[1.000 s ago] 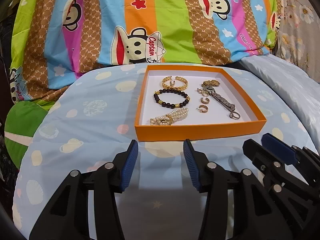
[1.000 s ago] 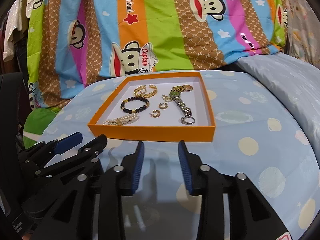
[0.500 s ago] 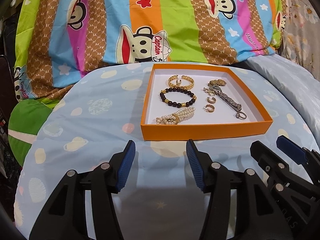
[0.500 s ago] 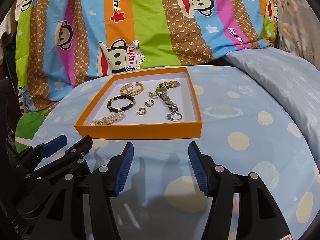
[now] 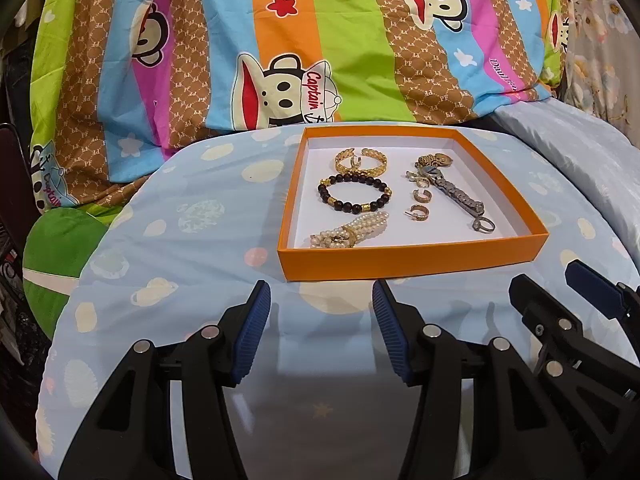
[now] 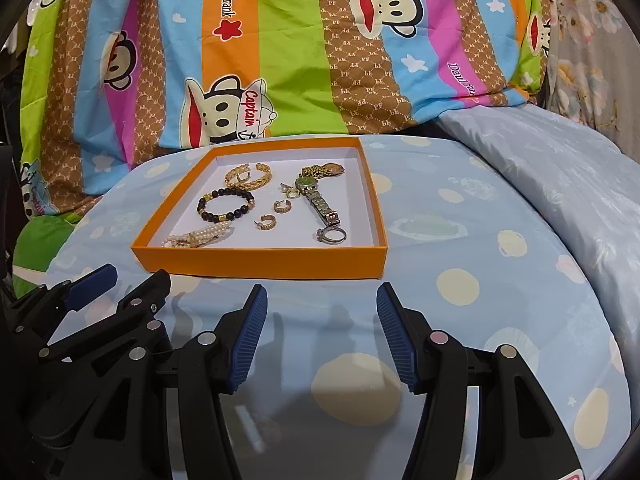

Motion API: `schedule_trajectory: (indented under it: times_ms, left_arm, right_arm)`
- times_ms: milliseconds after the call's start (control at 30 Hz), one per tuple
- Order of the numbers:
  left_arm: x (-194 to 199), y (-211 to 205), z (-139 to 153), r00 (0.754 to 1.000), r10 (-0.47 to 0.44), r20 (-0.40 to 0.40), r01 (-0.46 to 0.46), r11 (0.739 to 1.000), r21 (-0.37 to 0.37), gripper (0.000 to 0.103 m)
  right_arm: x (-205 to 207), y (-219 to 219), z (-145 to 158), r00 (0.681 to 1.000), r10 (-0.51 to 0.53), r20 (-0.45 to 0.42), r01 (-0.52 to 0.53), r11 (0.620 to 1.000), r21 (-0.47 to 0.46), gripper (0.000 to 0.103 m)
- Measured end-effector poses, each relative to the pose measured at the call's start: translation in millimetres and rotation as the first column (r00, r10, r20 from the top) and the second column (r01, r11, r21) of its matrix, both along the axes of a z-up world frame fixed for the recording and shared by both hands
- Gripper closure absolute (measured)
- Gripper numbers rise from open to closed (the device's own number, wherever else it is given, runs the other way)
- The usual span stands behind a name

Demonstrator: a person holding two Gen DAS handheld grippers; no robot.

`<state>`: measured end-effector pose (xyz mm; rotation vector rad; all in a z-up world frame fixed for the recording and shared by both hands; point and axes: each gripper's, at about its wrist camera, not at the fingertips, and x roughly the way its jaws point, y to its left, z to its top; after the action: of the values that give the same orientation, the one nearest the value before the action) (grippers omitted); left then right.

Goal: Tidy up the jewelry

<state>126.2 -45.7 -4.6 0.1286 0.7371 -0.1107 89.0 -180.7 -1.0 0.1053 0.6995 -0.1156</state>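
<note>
An orange box (image 5: 408, 258) (image 6: 260, 268) with a white floor sits on the light blue sheet. It holds a gold cuff (image 5: 361, 160), a dark bead bracelet (image 5: 354, 194) (image 6: 226, 204), a pearl bracelet (image 5: 350, 232) (image 6: 200, 236), two gold hoop earrings (image 5: 420, 204), a metal watch (image 5: 456, 194) (image 6: 320, 200), a ring (image 5: 485, 225) (image 6: 332, 235) and a gold ornament (image 5: 434, 160). My left gripper (image 5: 321, 300) is open and empty, just short of the box's near wall. My right gripper (image 6: 319, 300) is open and empty, also just short of it; it shows at right in the left wrist view (image 5: 560, 292).
A striped monkey-print quilt (image 5: 320, 40) rises behind the box. A pale blue pillow (image 6: 540, 168) lies at the right. A green cushion (image 5: 56, 248) lies at the left, beyond the sheet's edge.
Both grippers have drawn back and shifted a little; the right gripper's jaws have opened wider. The jewelry has not moved.
</note>
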Motion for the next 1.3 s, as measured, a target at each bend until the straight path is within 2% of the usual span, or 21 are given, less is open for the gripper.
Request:
schedule_trajectory:
  times_ms: [167,267,500,600,1300]
  left_arm:
    - [0,1,0,1.000,0.009,0.002,-0.009,1.000,0.003,0.050]
    - [0,3,1,0.999,0.031,0.008,-0.031,0.999,0.007,0.037]
    - [1,12,4,0.995,0.100,0.024,-0.100,0.995,-0.005,0.010]
    - [1,16,4,0.993,0.119,0.026,-0.119,0.993,-0.017,0.008]
    - [-1,17,4,0.989,0.143,0.031,-0.143,0.990,0.003,0.006]
  right_arm:
    - [0,-1,1,1.000,-0.010,0.003,0.010,1.000,-0.009,0.043]
    - [-2,-4,2,0.999,-0.051,0.013,0.052,0.999,-0.017,0.038]
    - [-8,-13,7,0.996,-0.070,0.056,0.069,0.997,0.022,0.027]
    - [-10,-13,9,0.995,-0.070,0.075,0.068,0.997,0.026,0.021]
    - [-10,-11,10,0.994,-0.071,0.078,0.070,0.997,0.017,0.018]
